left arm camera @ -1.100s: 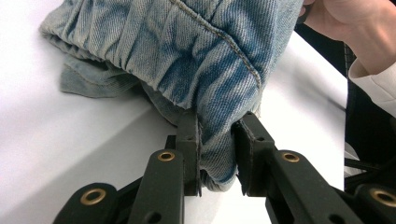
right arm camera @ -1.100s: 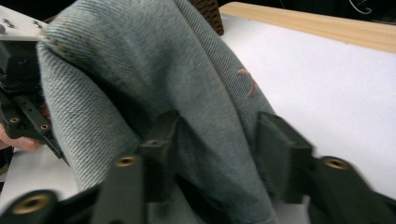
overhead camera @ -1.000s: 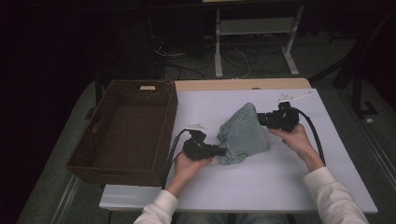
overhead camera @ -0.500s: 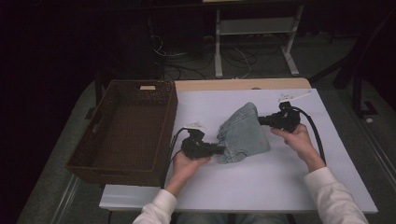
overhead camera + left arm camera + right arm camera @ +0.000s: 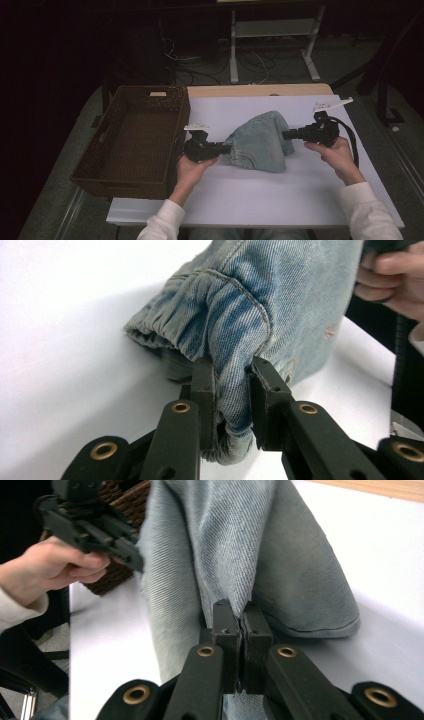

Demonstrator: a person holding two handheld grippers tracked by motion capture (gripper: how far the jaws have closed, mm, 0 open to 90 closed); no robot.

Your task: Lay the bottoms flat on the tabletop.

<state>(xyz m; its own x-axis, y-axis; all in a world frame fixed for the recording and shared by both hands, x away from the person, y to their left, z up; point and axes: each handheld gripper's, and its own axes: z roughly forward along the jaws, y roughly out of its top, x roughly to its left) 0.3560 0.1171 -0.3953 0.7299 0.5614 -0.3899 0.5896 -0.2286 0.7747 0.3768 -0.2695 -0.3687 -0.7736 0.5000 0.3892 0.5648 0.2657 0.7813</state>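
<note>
Two tools, left tool [image 5: 226, 148] and right tool [image 5: 287, 134], pinch one denim garment [image 5: 260, 142] beside one basket [image 5: 135, 137].

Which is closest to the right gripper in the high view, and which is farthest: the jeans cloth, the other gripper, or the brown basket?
From the right gripper:
1. Denim cloth, pinched in its jaws, lifted mid-table.
2. Left gripper, across the cloth, holding its other end.
3. Wicker basket, farthest, at the table's left edge.

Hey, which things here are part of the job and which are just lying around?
In the job:
- denim garment
- left gripper, shut on its gathered edge
- right gripper, shut on a fold
- white table

Lying about:
- wicker basket, empty
- cables and metal stand behind the table
</note>
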